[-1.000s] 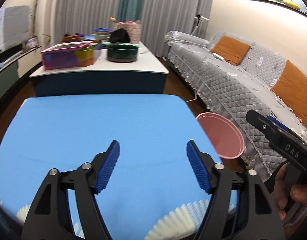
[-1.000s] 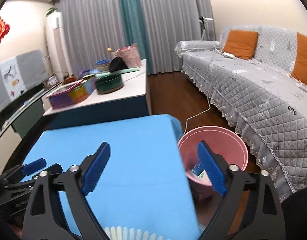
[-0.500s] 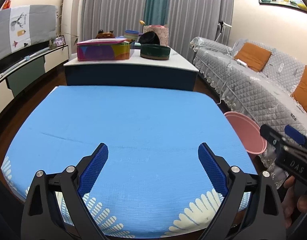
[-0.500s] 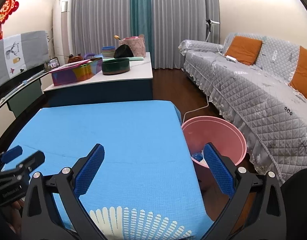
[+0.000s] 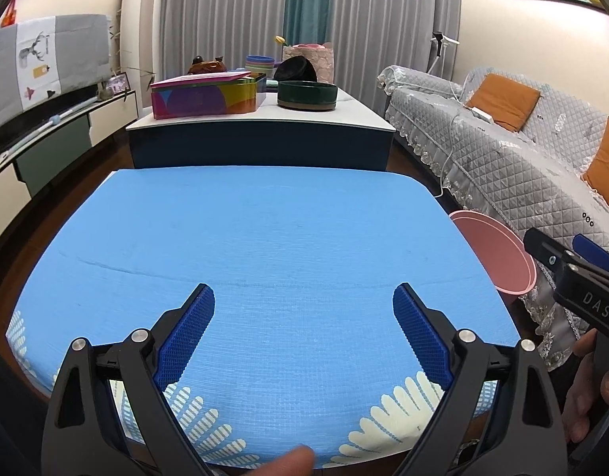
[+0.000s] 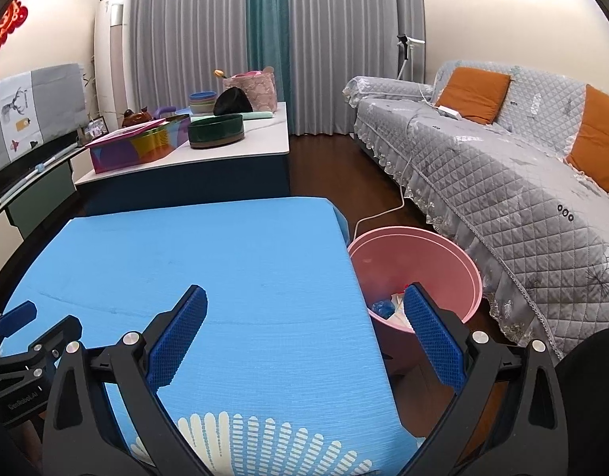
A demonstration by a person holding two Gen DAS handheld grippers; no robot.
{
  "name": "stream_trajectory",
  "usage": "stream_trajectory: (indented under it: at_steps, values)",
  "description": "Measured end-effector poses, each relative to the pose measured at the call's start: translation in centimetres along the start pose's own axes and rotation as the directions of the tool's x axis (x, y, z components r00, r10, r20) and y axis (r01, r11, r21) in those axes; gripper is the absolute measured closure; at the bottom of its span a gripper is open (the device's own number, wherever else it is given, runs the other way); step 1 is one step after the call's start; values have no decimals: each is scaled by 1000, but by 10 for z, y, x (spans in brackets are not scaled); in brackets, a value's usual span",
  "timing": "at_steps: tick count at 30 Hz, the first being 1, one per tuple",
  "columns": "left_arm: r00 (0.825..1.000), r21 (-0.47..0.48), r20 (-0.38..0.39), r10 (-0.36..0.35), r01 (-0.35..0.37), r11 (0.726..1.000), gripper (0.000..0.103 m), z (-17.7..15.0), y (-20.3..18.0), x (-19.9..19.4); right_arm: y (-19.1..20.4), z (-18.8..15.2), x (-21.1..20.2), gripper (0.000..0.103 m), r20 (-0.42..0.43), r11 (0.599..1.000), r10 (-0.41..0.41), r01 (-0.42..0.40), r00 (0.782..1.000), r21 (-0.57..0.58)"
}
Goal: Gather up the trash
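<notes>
A pink bin [image 6: 419, 254] stands on the floor at the right edge of the blue-covered table [image 6: 225, 261]; bits of trash [image 6: 385, 307] lie at its bottom. In the left wrist view the pink bin [image 5: 498, 254] shows past the table's right edge. My left gripper [image 5: 303, 309] hovers open over the near part of the blue cloth [image 5: 265, 238], nothing between its jaws. My right gripper [image 6: 304, 309] is open too, straddling the table's right edge with its right finger over the bin. No loose trash shows on the cloth.
Behind the blue table stands a white-topped table [image 5: 261, 119] with a colourful box [image 5: 205, 95], a dark green bowl [image 5: 306, 95] and other items. A grey quilted sofa [image 6: 502, 166] with orange cushions runs along the right. A white cable [image 6: 383, 210] trails across the floor.
Both grippers' jaws have spread wider. Both views have tipped up from the near cloth and bin to take in more of the room.
</notes>
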State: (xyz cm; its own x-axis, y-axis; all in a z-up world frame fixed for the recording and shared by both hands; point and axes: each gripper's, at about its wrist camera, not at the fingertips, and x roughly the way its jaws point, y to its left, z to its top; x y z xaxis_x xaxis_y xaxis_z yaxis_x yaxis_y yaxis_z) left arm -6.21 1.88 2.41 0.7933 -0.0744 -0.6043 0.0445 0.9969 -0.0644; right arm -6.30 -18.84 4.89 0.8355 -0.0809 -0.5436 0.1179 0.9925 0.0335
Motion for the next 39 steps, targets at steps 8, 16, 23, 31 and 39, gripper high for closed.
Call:
stream_trajectory:
  at_steps: [8,16,23,31,39]
  values:
    - [1000,-2,-4,-1,1,1000,14,0,0,0,0,0,0,5,0,1000,0,0,1000,1]
    - [1000,-4,-10,-3,2,1000,14,-2,-2,2,2,1,-1,5,0,1000,0,0,1000,-2]
    - [1000,-1,-16,-5,5,1000,14,-3,-5,4,3,1,0,5,1,1000,0,0,1000,-1]
    - [1000,-1,-16,-5,5,1000,14,-3,-4,4,3,1,1,5,0,1000,0,0,1000,0]
    - [1000,0,-20,-4,4,1000,14,-5,-7,5,3,1,1,5,-2,1000,1,-1,1000,-1]
